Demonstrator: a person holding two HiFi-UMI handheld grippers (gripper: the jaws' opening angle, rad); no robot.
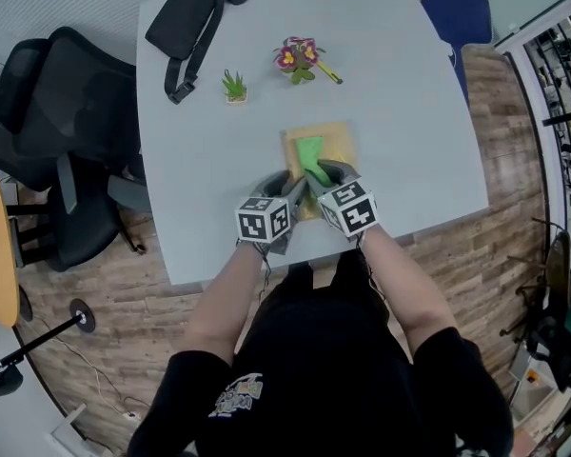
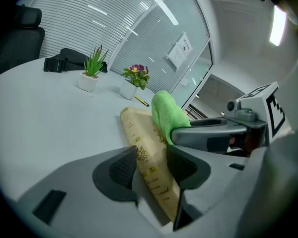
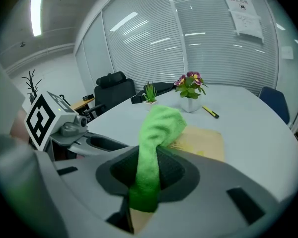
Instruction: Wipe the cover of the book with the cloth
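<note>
Green cloth [image 3: 159, 128] hangs pinched in the right gripper's [image 3: 148, 170] closed jaws, and its free end rests on the tan book [image 1: 337, 143]. The book lies flat on the grey table [image 1: 400, 93], near the person's edge. The left gripper [image 2: 151, 160] has its jaws clamped on the book's spine.

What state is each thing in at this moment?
book: closed, lying on the table
cloth: bunched, resting on the book's cover
left gripper: shut on the book
right gripper: shut on the cloth
green plant: upright
flowering plant: upright
bag: lying flat
</note>
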